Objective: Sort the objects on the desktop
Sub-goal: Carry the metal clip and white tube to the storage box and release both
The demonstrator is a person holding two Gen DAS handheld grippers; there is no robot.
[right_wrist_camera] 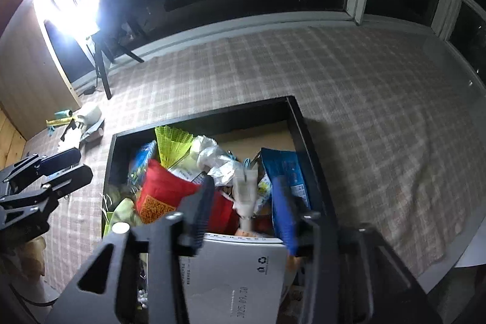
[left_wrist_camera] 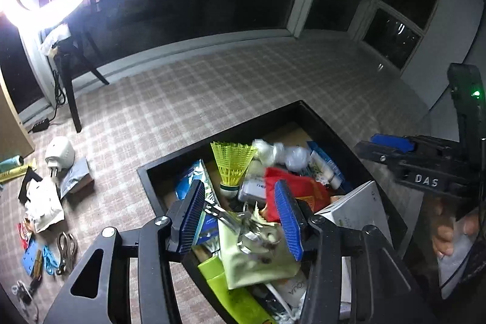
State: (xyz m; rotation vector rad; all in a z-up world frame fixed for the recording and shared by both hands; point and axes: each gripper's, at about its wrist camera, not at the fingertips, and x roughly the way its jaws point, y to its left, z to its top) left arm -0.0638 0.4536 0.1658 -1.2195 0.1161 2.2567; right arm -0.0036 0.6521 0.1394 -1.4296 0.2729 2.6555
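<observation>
Both grippers hovered with fingers parted and empty over the black box [left_wrist_camera: 299,111] crammed with clutter on the checked bench [left_wrist_camera: 212,81]; the left gripper [left_wrist_camera: 243,214] would do best closing squarely on the pale green pouch [left_wrist_camera: 252,260] below it, while the right gripper [right_wrist_camera: 243,202] hung above the white carton [right_wrist_camera: 237,272].

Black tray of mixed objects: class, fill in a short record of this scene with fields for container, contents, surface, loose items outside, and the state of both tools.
container: black rectangular tray, open top
contents: yellow plastic shuttlecock, red fabric pouch, pale green cloth bag, white cardboard box, blue packet, piled together
surface: pink checked tablecloth
loose items outside: white plug adapter, metal scissors
left tool: open, above the pile
right tool: open, above the box
</observation>
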